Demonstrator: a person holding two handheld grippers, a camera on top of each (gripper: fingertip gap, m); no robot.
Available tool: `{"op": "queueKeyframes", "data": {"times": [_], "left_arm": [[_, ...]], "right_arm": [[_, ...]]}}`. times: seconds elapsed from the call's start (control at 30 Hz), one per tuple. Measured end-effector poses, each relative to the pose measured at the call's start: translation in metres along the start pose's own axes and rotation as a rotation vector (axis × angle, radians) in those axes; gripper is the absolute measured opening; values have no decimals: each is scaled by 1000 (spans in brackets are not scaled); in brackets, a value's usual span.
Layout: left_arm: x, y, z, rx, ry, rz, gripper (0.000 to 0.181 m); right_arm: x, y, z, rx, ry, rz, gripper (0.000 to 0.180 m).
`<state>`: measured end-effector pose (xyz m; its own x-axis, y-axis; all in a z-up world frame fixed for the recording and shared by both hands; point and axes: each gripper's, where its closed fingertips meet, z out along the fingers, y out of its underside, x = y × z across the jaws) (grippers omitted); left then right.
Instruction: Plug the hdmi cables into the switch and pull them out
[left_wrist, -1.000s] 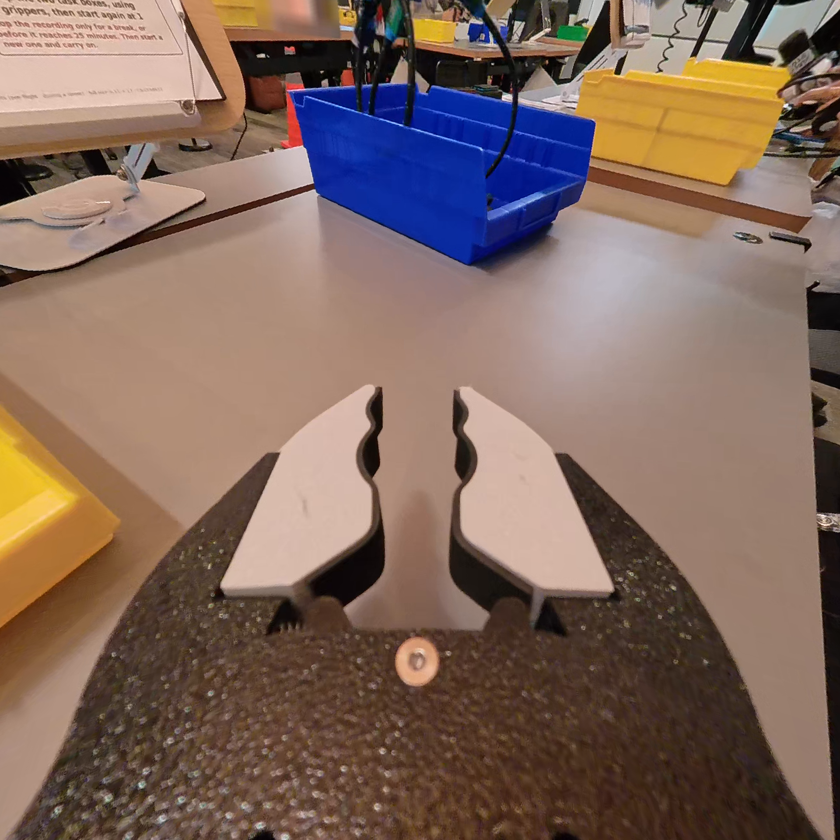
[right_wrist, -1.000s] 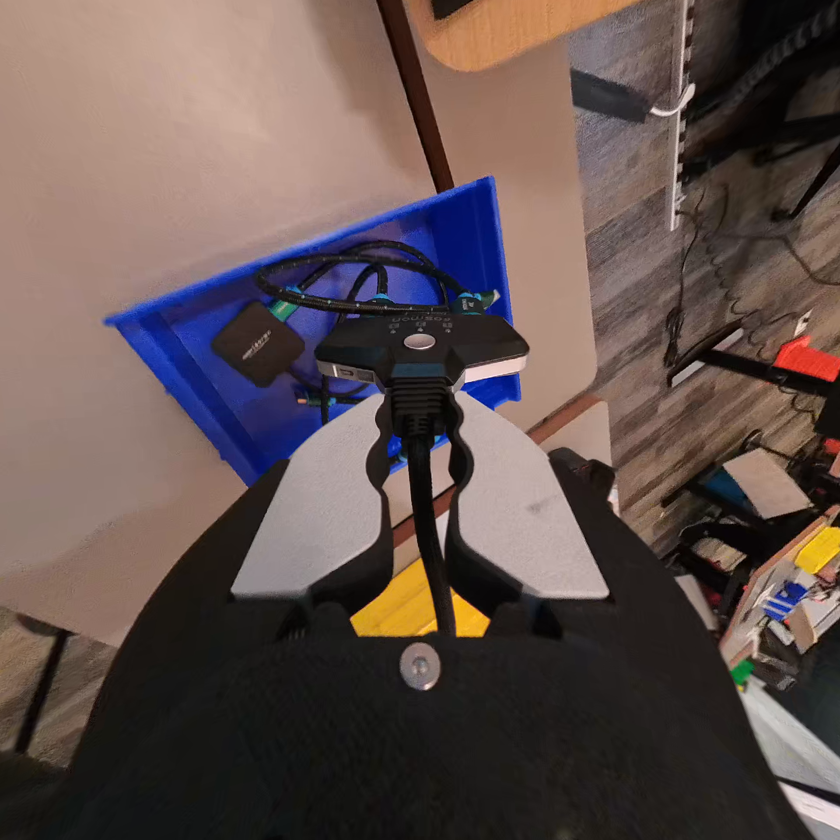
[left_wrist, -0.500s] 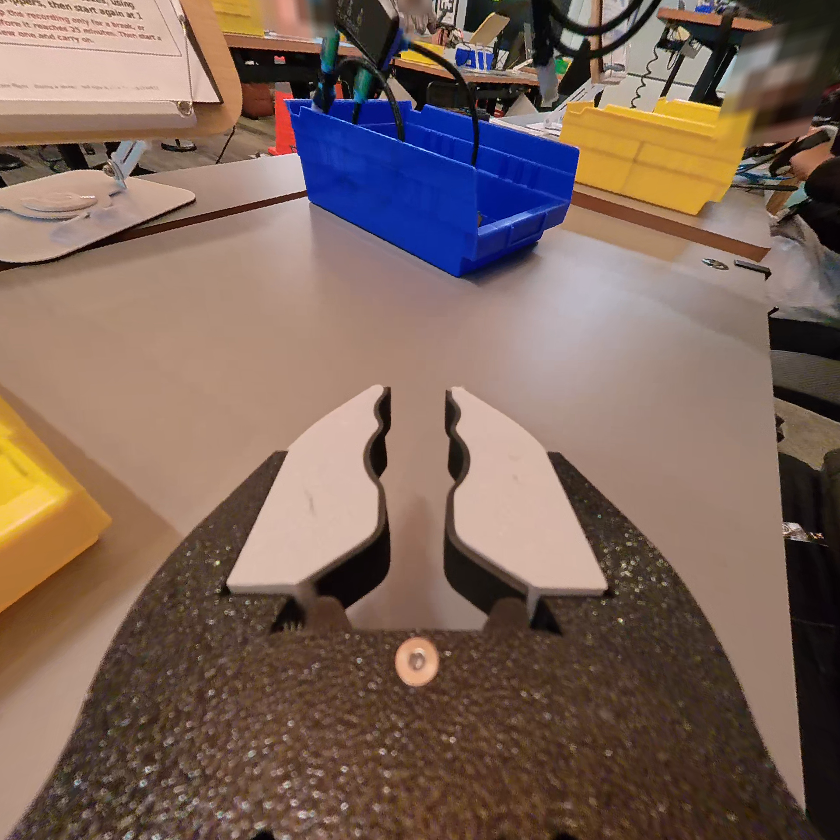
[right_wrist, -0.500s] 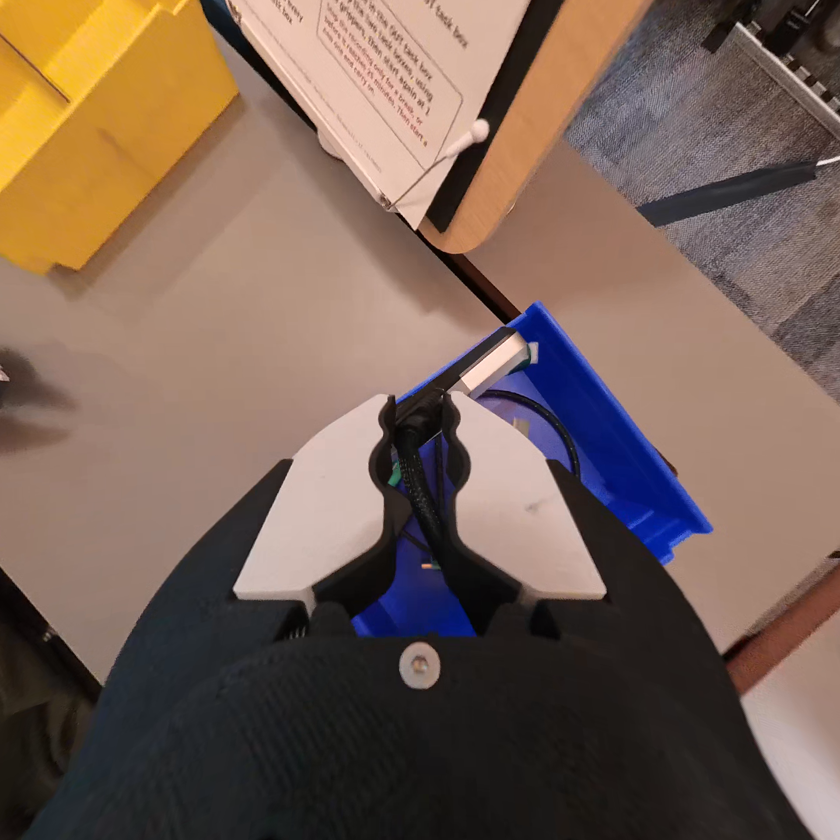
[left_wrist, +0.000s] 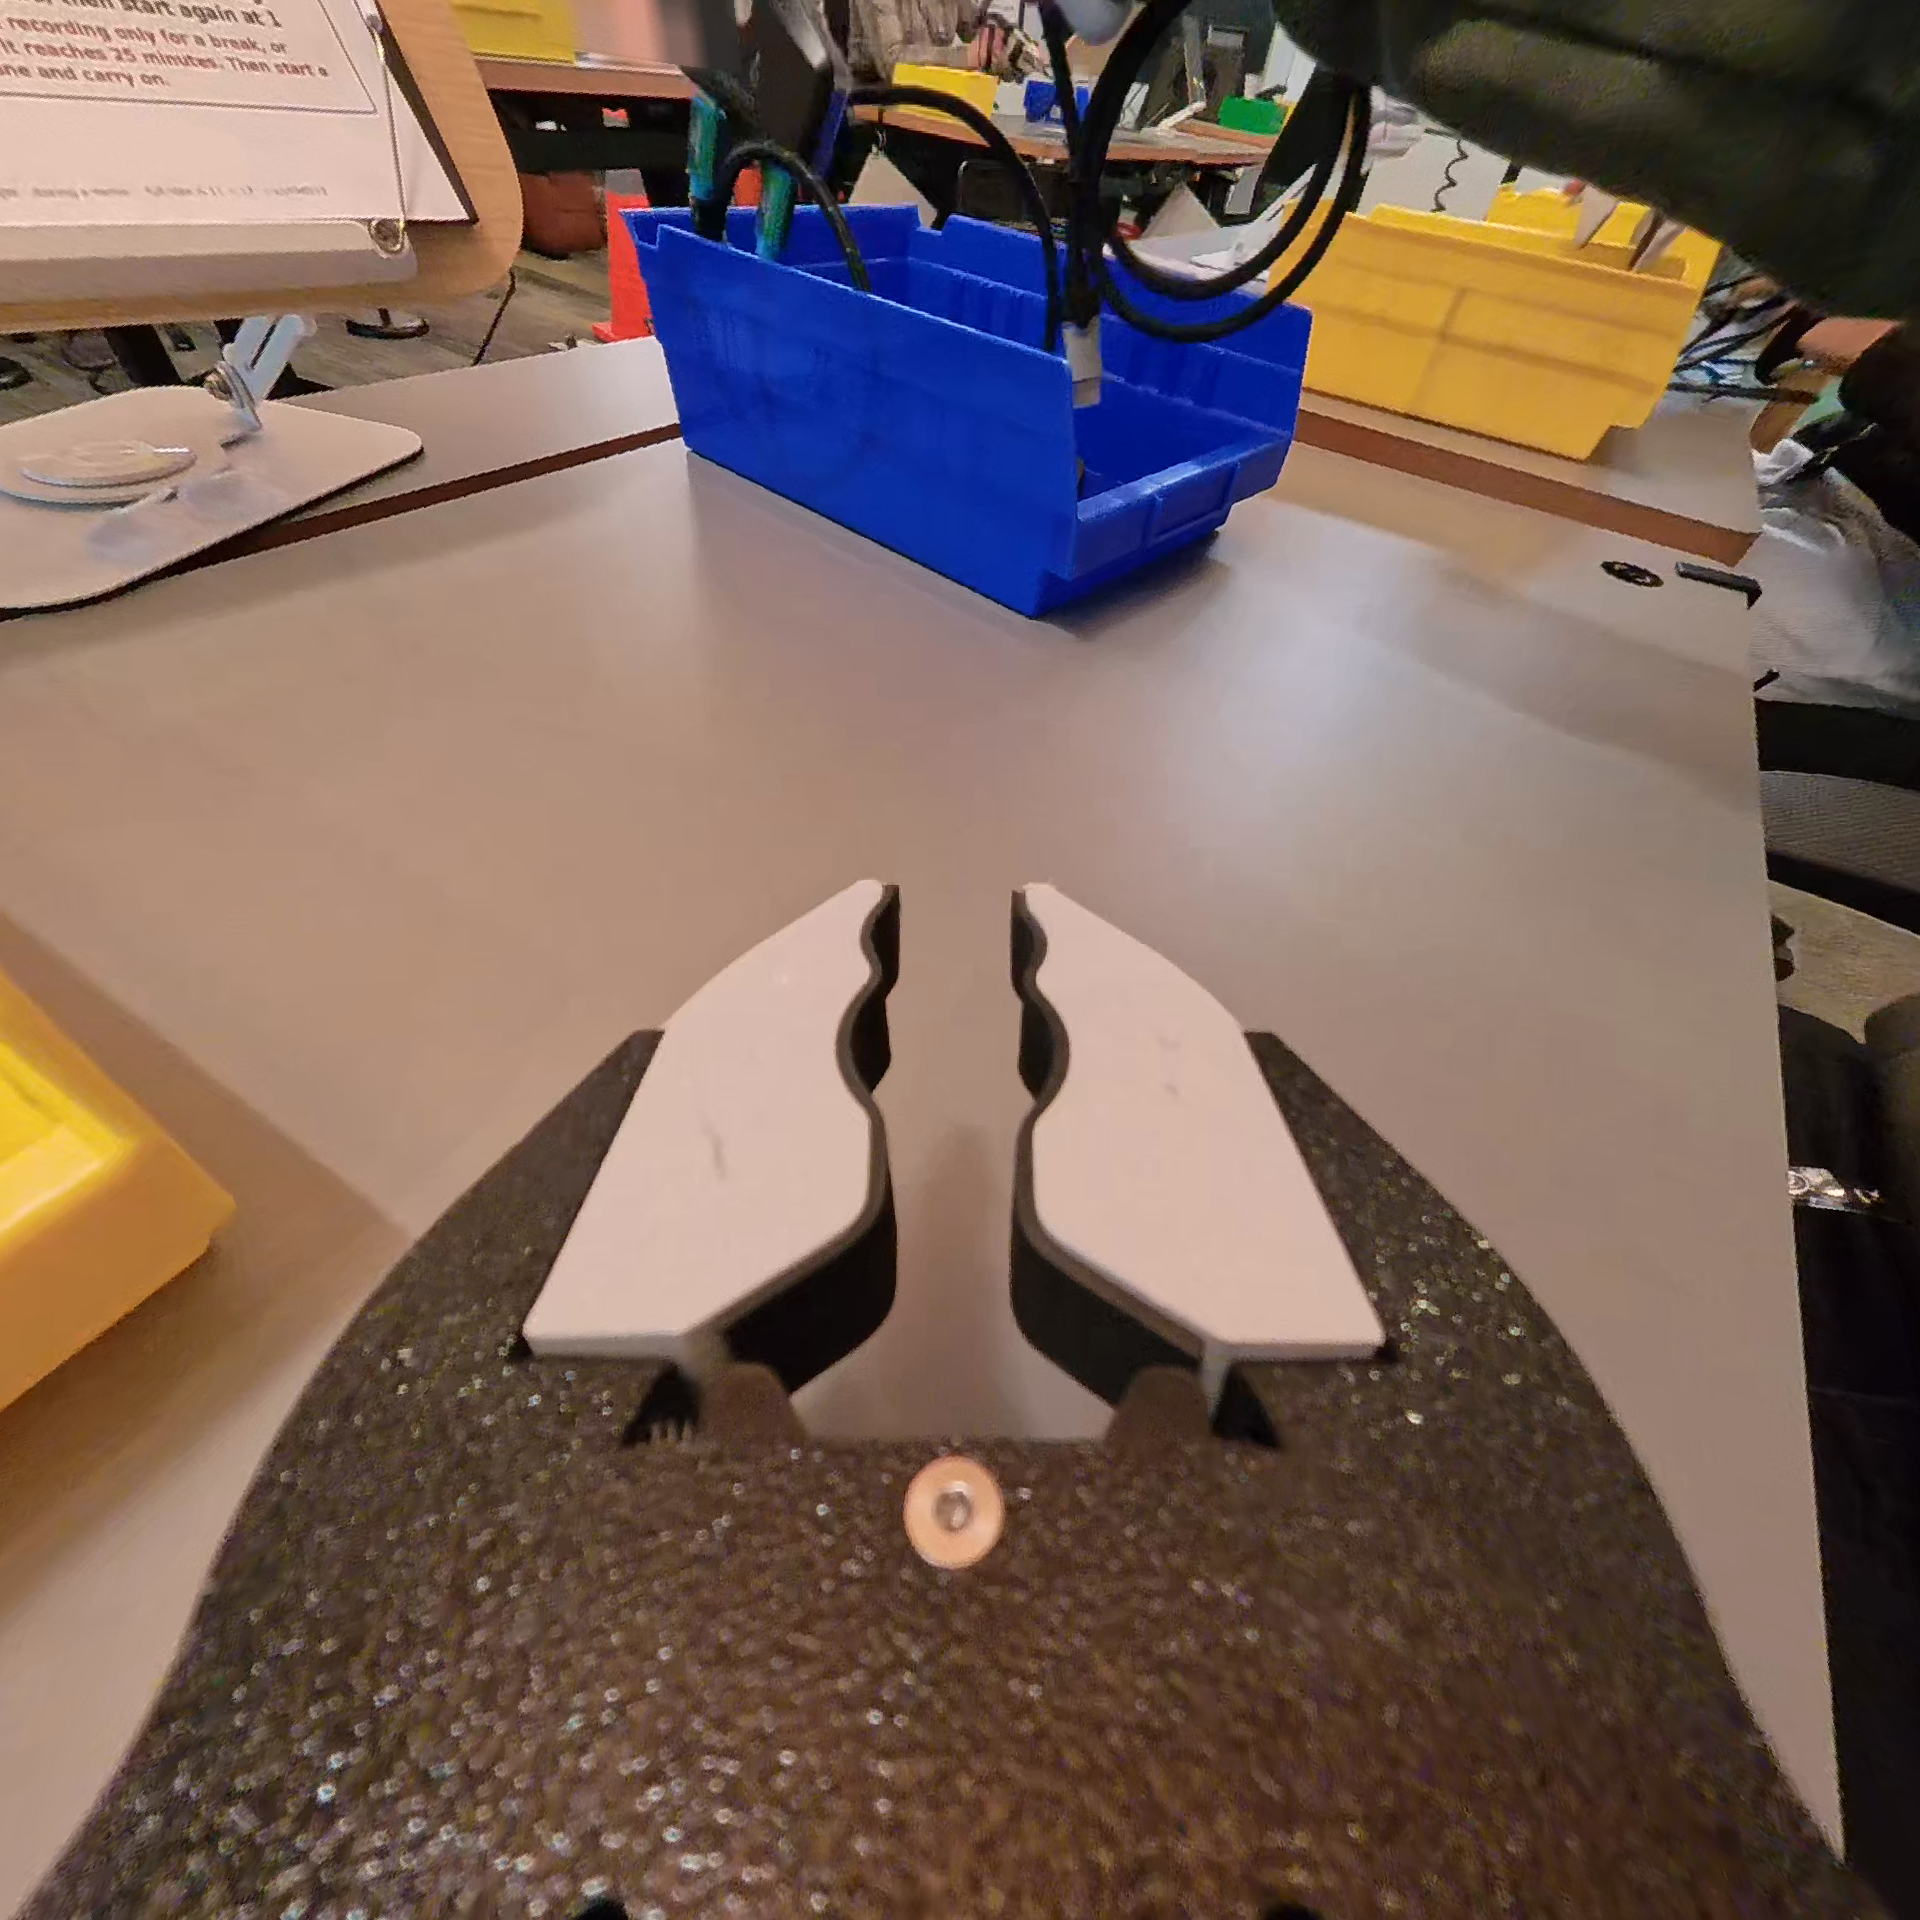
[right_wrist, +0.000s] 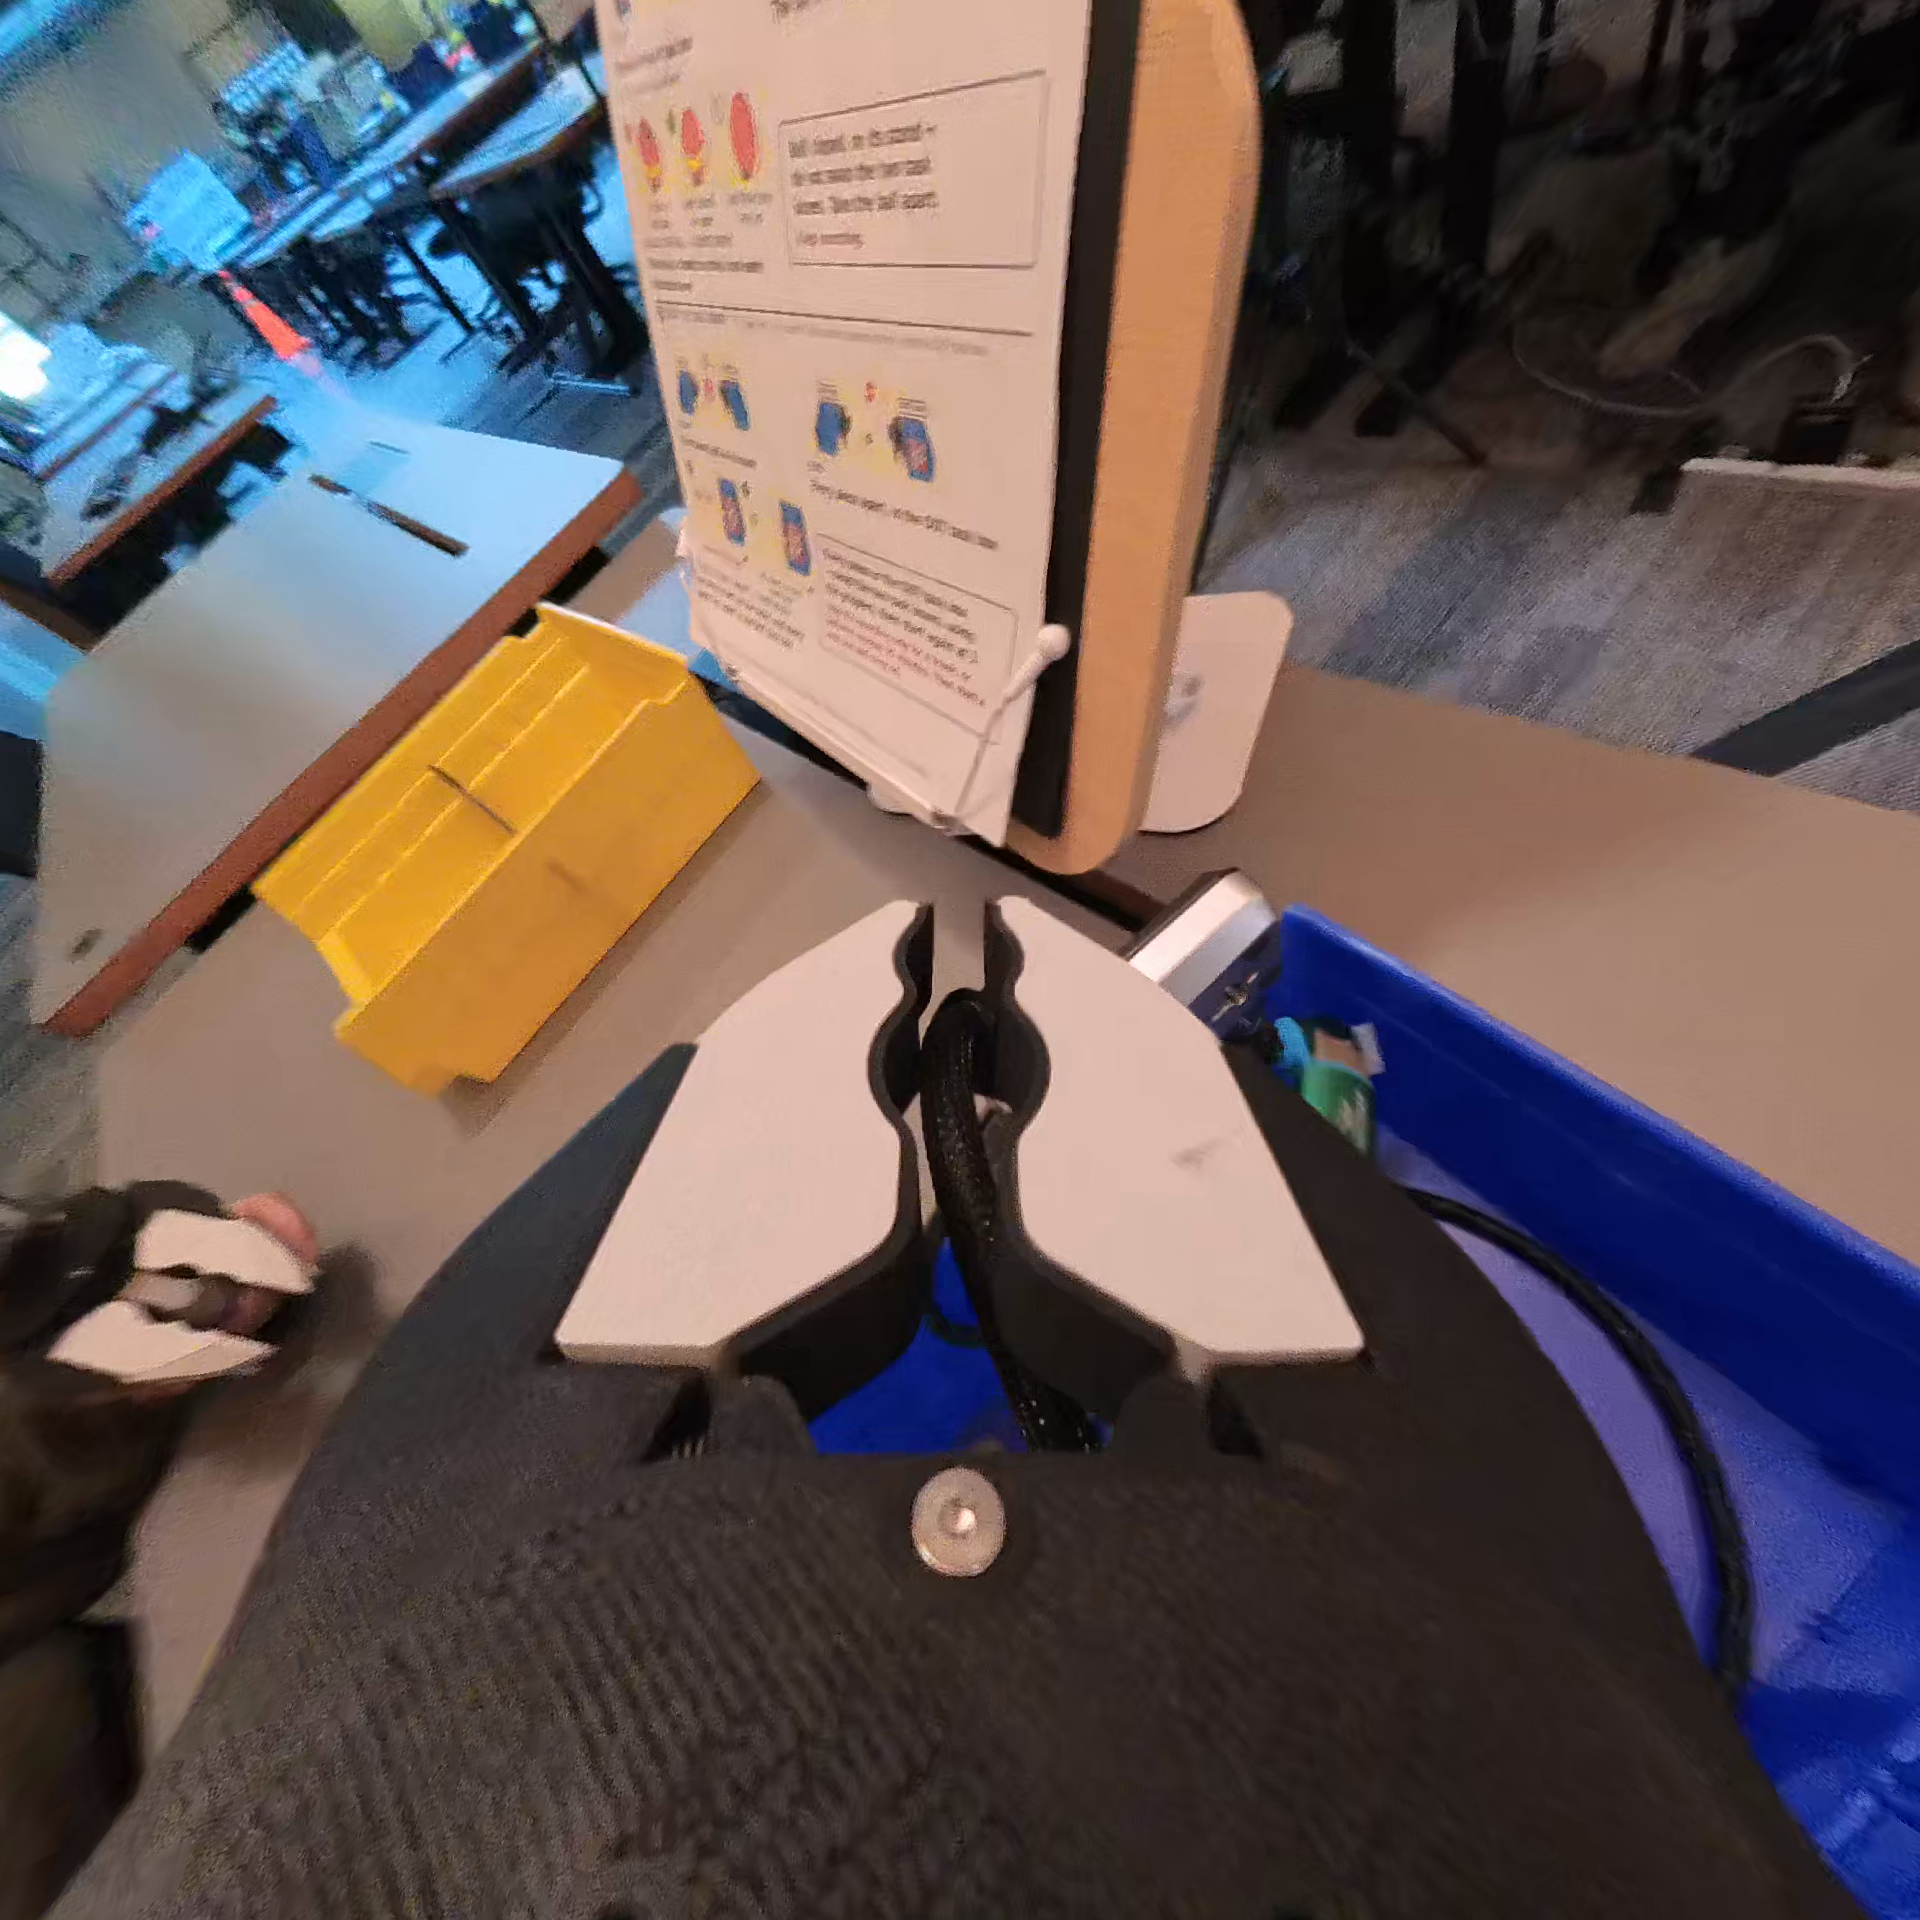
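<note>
Black braided cable (right_wrist: 961, 1101), limp yet grippy, pinched in my right gripper (right_wrist: 961, 914) above the blue bin (right_wrist: 1621, 1132); light switch (right_wrist: 1205, 925) dangling, best held by its rigid plug; left gripper (left_wrist: 956, 894) spread, empty over the counter (left_wrist: 1039, 748).

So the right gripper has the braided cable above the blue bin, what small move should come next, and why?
Probably carry it clear of the blue bin and lower it onto the bare table. The right gripper is shut on the black braided cable, loops dangle over the bin, and the left gripper waits open and empty.
</note>
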<state>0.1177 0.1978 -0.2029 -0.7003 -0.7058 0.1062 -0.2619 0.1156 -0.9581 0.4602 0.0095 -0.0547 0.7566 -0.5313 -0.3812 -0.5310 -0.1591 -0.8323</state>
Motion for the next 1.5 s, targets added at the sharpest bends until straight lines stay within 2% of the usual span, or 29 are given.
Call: {"op": "queueKeyframes", "data": {"times": [0.1, 0.23, 0.3, 0.33, 0.4, 0.53, 0.57, 0.67, 0.73, 0.83, 0.93, 1.03, 1.13, 1.2, 1.3, 1.33, 1.43, 1.5], "left_arm": [[2, 1, 1, -10, 5, 12, 19], [4, 2, 2, -18, 14, 26, 19], [5, 3, 2, -21, 16, 29, 20], [5, 3, 2, -24, 17, 30, 20], [6, 4, 4, -36, 18, 35, 20], [9, 8, 7, -67, 19, 71, 20], [11, 9, 7, -76, 20, 84, 20], [14, 14, 10, -107, 19, 124, 20], [17, 17, 12, -132, 21, 148, 20], [19, 22, 15, -166, 25, 177, 20], [20, 24, 16, -177, 23, 190, 20], [20, 22, 15, -166, 25, 184, 20], [19, 21, 15, -162, 29, 171, 20], [19, 22, 16, -169, 30, 170, 20], [20, 25, 17, -184, 24, 191, 20], [21, 25, 18, -191, 20, 201, 20], [22, 30, 20, -223, 18, 227, 21], [22, 33, 21, -245, 11, 239, 21]], "right_arm": [[12, 5, -9, 65, 14, -29, 11], [21, 22, -35, 20, 7, -95, 19], [29, 36, -53, -34, 20, -105, 39], [39, 46, -60, -86, 67, -103, 57], [47, 58, -71, -103, 101, -121, 79], [36, 67, -82, -165, 67, -150, 111], [36, 66, -85, -193, 90, -181, 114], [44, 68, -102, -330, 211, -263, 113], [56, 83, -124, -552, 325, -300, 112], [58, 106, -167, -851, 436, -324, 100], [45, 115, -203, -964, 469, -383, 98], [0, 127, -217, -889, 364, -548, 93], [-43, 155, -215, -760, 268, -872, 86], [-53, 172, -213, -669, 330, -1044, 82], [-54, 209, -217, -671, 381, -1144, 79], [-50, 215, -216, -667, 401, -1209, 72], [-42, 204, -198, -486, 511, -1483, 40], [-37, 205, -187, -435, 540, -1524, 41]]}}
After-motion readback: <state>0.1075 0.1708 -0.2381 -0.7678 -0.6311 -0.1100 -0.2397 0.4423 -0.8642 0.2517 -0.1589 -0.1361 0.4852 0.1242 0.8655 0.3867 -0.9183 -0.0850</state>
